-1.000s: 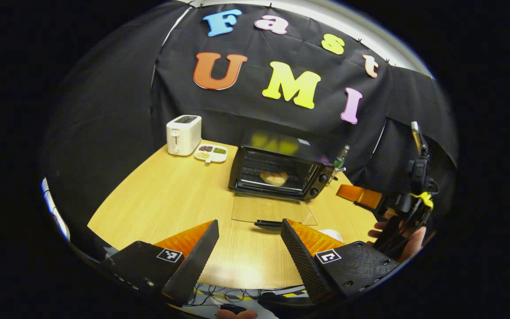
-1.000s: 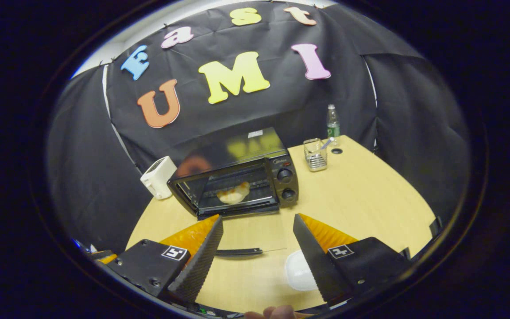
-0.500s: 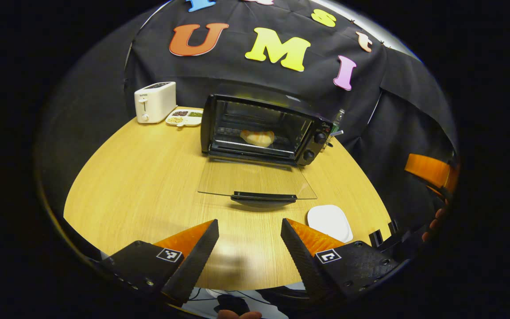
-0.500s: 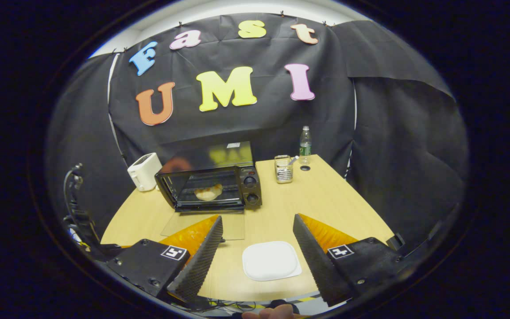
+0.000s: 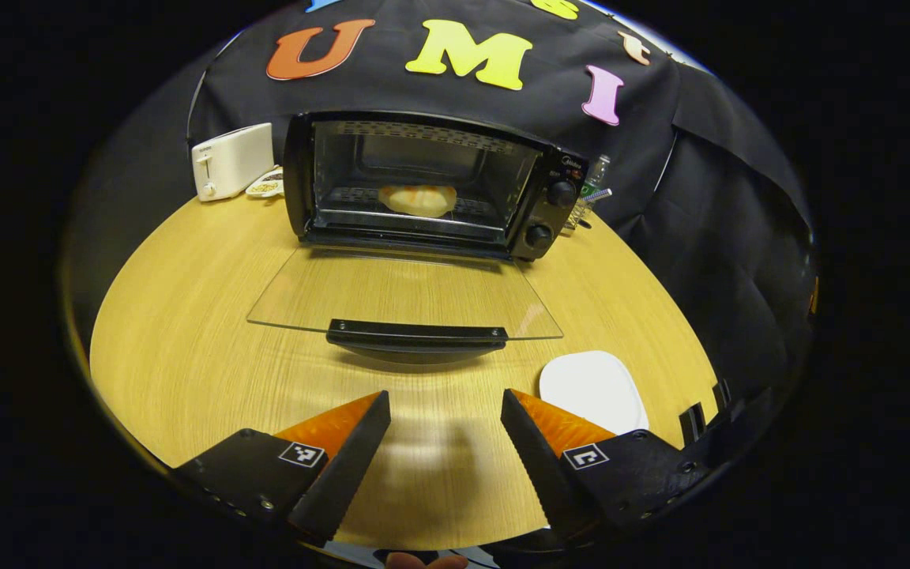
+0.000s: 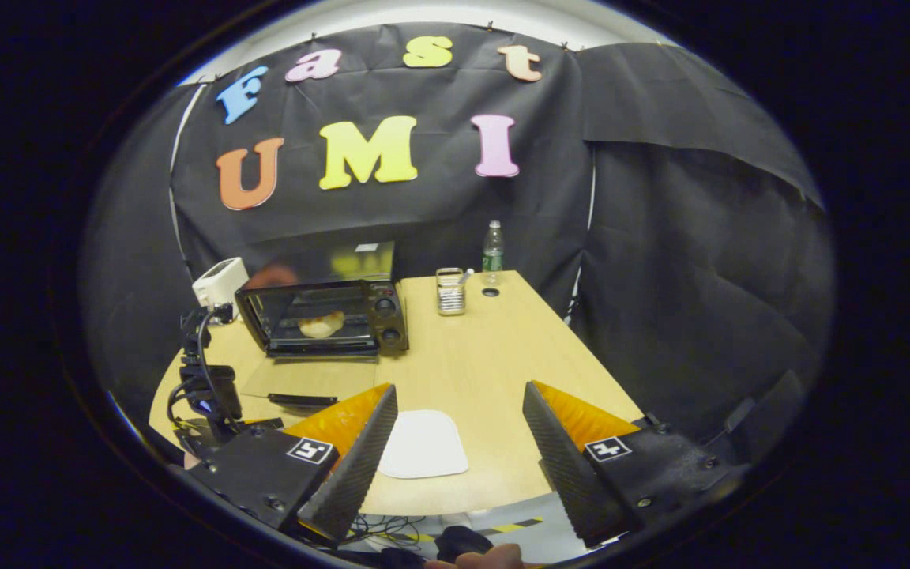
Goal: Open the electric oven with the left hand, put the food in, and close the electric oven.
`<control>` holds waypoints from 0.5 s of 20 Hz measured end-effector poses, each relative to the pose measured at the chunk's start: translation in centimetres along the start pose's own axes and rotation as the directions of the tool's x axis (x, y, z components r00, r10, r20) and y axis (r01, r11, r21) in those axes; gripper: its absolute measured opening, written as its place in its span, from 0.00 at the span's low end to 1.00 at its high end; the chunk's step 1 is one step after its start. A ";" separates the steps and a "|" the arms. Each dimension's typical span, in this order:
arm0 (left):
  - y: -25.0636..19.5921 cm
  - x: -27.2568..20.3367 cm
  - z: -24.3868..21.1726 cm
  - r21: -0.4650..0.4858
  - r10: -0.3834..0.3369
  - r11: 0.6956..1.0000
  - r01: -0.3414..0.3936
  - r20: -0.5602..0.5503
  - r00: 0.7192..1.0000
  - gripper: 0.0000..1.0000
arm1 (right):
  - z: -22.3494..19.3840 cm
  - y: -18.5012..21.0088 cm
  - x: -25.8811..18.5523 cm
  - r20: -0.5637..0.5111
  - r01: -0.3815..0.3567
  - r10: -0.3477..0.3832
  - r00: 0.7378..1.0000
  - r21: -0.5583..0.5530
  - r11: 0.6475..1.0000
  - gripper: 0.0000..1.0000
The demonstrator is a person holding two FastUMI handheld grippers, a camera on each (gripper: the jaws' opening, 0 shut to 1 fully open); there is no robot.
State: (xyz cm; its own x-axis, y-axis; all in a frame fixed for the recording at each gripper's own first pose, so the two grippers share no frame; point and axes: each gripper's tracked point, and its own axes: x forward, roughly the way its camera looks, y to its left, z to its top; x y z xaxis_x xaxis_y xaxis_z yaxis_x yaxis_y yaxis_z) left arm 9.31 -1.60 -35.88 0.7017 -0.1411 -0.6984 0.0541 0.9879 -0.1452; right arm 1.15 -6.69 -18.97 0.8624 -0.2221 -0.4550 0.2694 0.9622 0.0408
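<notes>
1. The electric oven (image 5: 423, 186) stands on the wooden table (image 5: 186, 340) with its glass door (image 5: 404, 296) folded down flat in front of the cavity; the door's dark handle (image 5: 417, 336) runs along the edge farthest from the oven.
2. The food (image 5: 419, 199), a pale bun-like piece, lies on the rack inside the oven cavity, about midway across it. The right gripper view shows it (image 6: 321, 324) too, smaller, through the open front.
3. The left gripper (image 5: 443, 442) sits low over the table on the near side of the door handle, its jaws apart with nothing between them and touching nothing.
4. The right gripper (image 6: 459, 450) is well back from the oven, over the table's near edge, jaws likewise spread and empty.
5. A white plate (image 5: 593, 391) lies bare on the table off the oven door's knob-side corner; in the right gripper view it (image 6: 422, 444) sits just ahead of the fingers.
6. The left gripper view gives the oven's two knobs (image 5: 550, 213) and the rack detail close up, plus a white toaster (image 5: 230, 160) and a small dish (image 5: 265, 186) beside the oven on the side away from the knobs.
7. The right gripper view adds what lies beyond the oven's knob side: a wire holder (image 6: 449, 291) and a water bottle (image 6: 492, 249), both near the table's back edge.
8. That view also catches the body of the other gripper with its cables (image 6: 206, 387), near the handle end of the oven door.
</notes>
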 end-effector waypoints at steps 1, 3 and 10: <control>0.0 0.6 0.1 0.002 0.004 1.000 -0.004 0.001 1.000 0.94 | -0.1 -0.6 -0.2 -0.003 0.009 -0.009 1.000 0.004 1.000 0.98; -0.2 2.0 0.6 0.011 0.015 1.000 -0.015 0.006 1.000 0.94 | -0.4 -1.5 -0.3 -0.011 0.023 -0.023 1.000 0.001 1.000 0.97; 0.9 4.2 0.9 0.020 0.047 0.999 -0.047 -0.004 0.999 0.93 | 0.6 -2.1 -0.4 -0.009 0.010 -0.010 1.000 -0.043 0.999 0.97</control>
State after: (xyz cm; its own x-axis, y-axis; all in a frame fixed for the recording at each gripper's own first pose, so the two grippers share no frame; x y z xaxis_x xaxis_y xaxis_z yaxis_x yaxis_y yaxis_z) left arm 12.96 -1.26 -38.33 0.7004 -0.0947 -0.7074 0.0351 0.9945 -0.0983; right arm 0.48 -8.70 -18.35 0.8557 -0.2305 -0.4633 0.2589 0.9659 -0.0023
